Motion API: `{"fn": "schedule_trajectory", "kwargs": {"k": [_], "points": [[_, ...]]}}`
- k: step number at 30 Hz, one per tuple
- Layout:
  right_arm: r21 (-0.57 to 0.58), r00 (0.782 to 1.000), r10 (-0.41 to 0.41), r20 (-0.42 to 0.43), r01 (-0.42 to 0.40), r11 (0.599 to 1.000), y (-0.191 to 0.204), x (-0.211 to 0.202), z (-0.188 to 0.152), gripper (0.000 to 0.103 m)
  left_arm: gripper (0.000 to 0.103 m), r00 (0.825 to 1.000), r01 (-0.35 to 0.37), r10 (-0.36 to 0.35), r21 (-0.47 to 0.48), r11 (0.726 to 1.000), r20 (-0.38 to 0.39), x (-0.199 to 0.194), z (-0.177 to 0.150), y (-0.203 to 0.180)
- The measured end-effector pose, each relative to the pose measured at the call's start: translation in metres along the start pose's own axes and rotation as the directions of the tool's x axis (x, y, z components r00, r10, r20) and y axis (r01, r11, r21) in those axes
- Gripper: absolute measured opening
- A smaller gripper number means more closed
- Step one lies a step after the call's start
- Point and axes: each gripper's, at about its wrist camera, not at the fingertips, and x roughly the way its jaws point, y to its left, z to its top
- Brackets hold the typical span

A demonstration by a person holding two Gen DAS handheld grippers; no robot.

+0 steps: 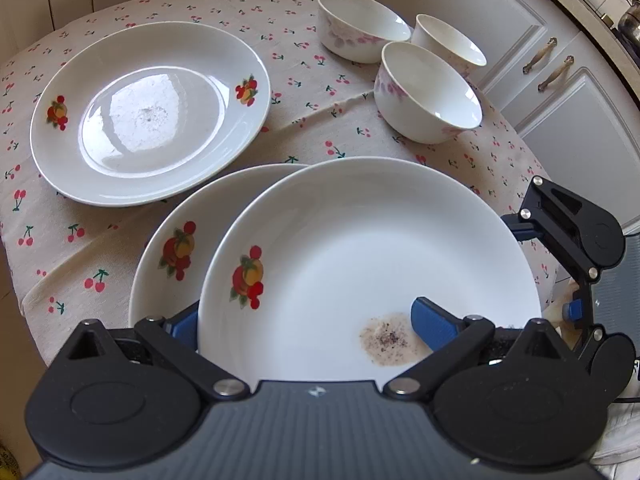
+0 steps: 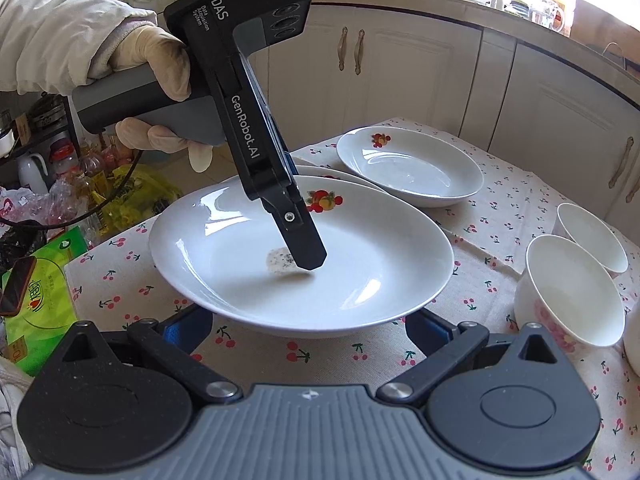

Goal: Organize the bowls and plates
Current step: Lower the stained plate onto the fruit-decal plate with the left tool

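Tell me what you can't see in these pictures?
Lower plate: mostly covered by the top plate, both views.
Left gripper: one finger hidden under the top plate, left wrist view.
Right gripper: fingertips hidden behind the top plate, right wrist view.
Third bowl: cut off by the right edge, right wrist view.

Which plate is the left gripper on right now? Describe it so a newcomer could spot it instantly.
On the cherry-print tablecloth, look at the near end, away from the three bowls. The held plate is the raised one overlapping a second plate, with the left gripper clamped on its edge. Only it has a speckled brown residue patch under that finger.
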Motion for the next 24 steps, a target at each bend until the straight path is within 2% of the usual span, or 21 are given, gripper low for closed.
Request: {"fn": "schedule_trajectory", "kwargs": {"k": [11,24], "points": [[-0.017,1.000,0.001,-0.005,-0.001,1.000,0.006,0.005,0.002,0.103,0.101,1.000,-0.030,0.030,-0.023,0.999,0.005,-0.007,-0.002,0.007],[-0.017,1.000,-0.018,-0.026,0.017,1.000,0.009,0.007,0.005,0.103,0.101,0.997,-0.049,0.053,-0.069,0.996,0.061,-0.029,-0.013,0.013]]}}
